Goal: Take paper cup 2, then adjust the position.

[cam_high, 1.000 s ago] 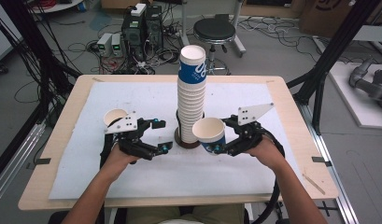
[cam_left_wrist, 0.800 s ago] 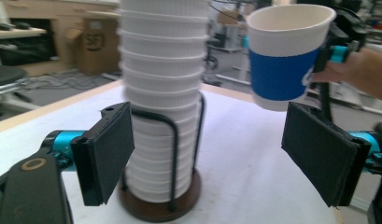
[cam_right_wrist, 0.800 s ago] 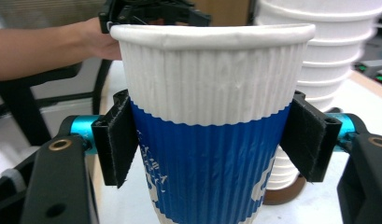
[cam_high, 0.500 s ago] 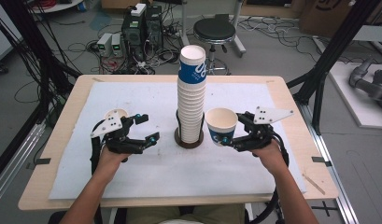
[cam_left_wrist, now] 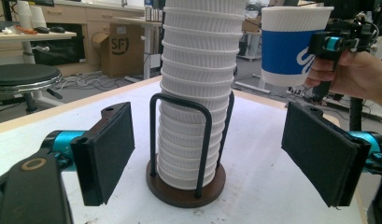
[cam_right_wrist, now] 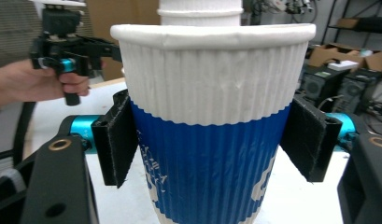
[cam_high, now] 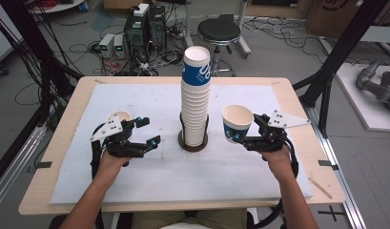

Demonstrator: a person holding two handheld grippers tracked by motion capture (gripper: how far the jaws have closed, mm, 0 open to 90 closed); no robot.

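Observation:
A tall stack of white ribbed paper cups topped by a blue-banded one stands in a black wire holder on a round brown base at mid-table. My right gripper is shut on a single blue-and-white cup, upright, just right of the stack; its pads press both sides of the cup. My left gripper stands open left of the stack with nothing between its pads, facing the stack. Another cup stands behind the left hand.
A white sheet covers the wooden table; its near half lies bare. Off the table are a black stool, computer cases and floor cables. Black frame posts rise at the right.
My right gripper has carried its cup to the right, away from the stack. My left gripper has drawn back a little to the left. The stack and the left cup stayed put.

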